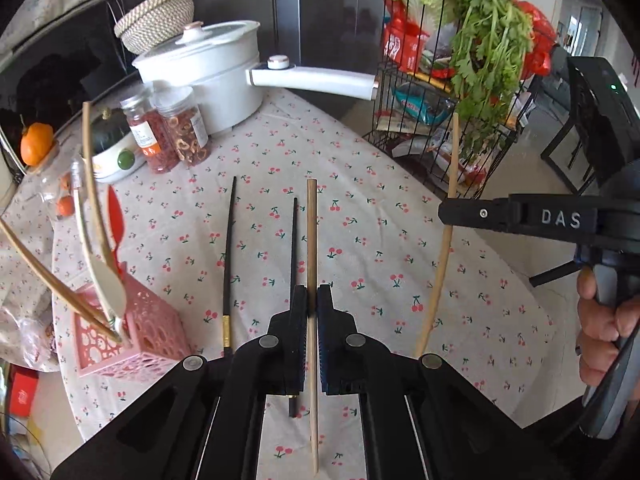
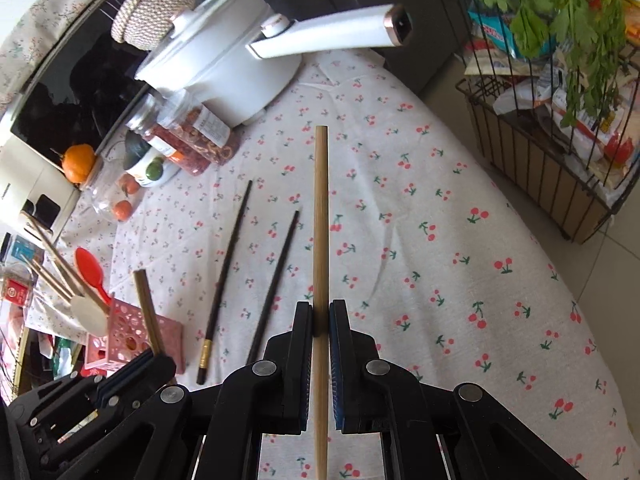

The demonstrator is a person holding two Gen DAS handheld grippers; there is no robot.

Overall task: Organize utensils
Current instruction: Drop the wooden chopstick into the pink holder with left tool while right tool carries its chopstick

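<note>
Utensils stand in a pink perforated holder (image 1: 132, 336) at about nine o'clock in the left wrist view, a red spoon (image 1: 115, 216) and pale wooden spoon (image 1: 107, 284) among them. Toward the centre, two black chopsticks (image 1: 229, 264) lie apart on the cherry-print worktop (image 1: 360, 208). The left claw (image 1: 312, 300) is narrowed onto a light wooden chopstick (image 1: 311, 248) pointing to twelve o'clock. At three o'clock, the right claw (image 2: 320, 314) is clamped on a second wooden chopstick (image 2: 321, 208), lifted above the cloth. A white pot (image 1: 208, 72) sits at eleven o'clock.
</note>
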